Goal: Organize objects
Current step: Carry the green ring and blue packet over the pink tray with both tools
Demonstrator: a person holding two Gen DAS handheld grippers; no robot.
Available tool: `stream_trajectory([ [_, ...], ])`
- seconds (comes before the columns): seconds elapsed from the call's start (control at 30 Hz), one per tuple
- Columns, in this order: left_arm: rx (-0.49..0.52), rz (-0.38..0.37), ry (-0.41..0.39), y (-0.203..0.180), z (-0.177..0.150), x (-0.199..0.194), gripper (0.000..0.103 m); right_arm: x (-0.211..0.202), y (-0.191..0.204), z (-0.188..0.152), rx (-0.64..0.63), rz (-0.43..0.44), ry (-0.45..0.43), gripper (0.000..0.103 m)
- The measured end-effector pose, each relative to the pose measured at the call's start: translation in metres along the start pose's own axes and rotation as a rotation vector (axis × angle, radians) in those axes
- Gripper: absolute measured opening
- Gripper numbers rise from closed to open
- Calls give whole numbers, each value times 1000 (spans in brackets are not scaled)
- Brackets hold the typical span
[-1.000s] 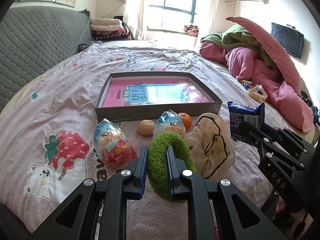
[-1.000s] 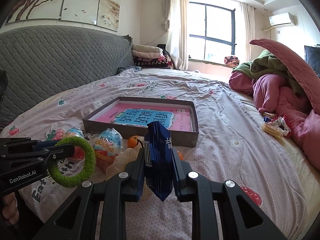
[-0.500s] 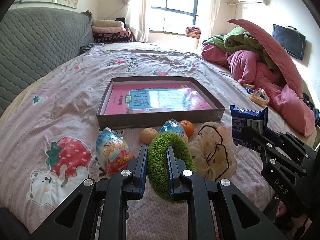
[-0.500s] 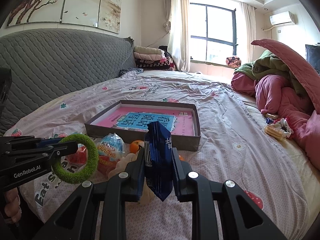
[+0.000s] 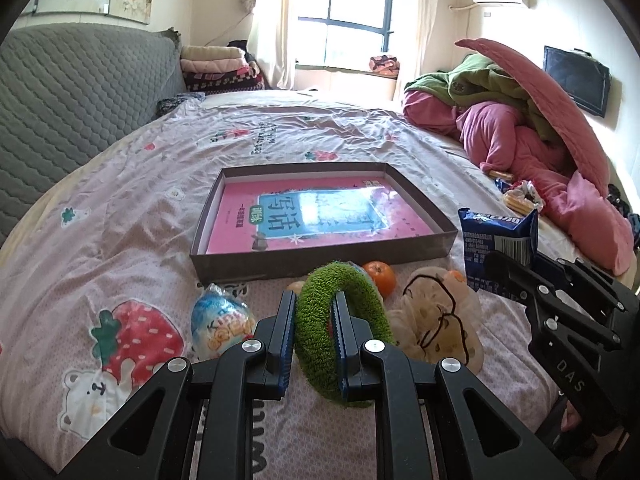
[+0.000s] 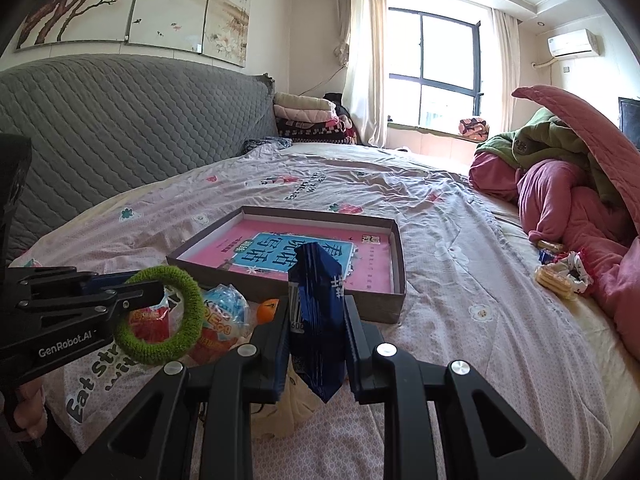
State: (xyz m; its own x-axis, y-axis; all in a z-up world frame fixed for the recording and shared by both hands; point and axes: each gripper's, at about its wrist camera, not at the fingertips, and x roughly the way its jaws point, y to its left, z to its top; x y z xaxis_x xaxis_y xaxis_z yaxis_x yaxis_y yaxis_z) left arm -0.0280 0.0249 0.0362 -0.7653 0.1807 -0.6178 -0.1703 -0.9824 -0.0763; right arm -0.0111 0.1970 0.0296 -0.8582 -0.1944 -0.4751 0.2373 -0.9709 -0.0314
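The left gripper (image 5: 314, 334) is clamped on a fuzzy green ring (image 5: 340, 320), a thick loop of shaggy fabric pinched through its band and held above the bedsheet (image 5: 132, 216). The right gripper (image 6: 318, 340) is closed on a dark blue foil snack packet (image 6: 318, 316), glossy and creased, standing upright between the fingers with a barcode on its side.

Beyond both lies a shallow rectangular cardboard box (image 5: 320, 264) with low brown walls; flat in it is a glossy pink book (image 5: 316, 216) with a blue panel of Chinese characters.

On the sheet just in front of the box's near wall sit a round orange mandarin (image 5: 379, 276), a crinkled clear snack bag (image 5: 222, 322) printed blue and orange, and a soft cream pouch (image 5: 438, 324) with black line drawing.
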Motion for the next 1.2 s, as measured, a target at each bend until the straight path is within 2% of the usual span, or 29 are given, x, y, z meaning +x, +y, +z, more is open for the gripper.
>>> stream_trajectory([
  [0.47,-6,8,-54,9,33,6,17,11,8,19,-49,14,-20,24],
  [1.2,-17,11,-61,23,63,23,17,27,5,38,-58,5,-38,24],
])
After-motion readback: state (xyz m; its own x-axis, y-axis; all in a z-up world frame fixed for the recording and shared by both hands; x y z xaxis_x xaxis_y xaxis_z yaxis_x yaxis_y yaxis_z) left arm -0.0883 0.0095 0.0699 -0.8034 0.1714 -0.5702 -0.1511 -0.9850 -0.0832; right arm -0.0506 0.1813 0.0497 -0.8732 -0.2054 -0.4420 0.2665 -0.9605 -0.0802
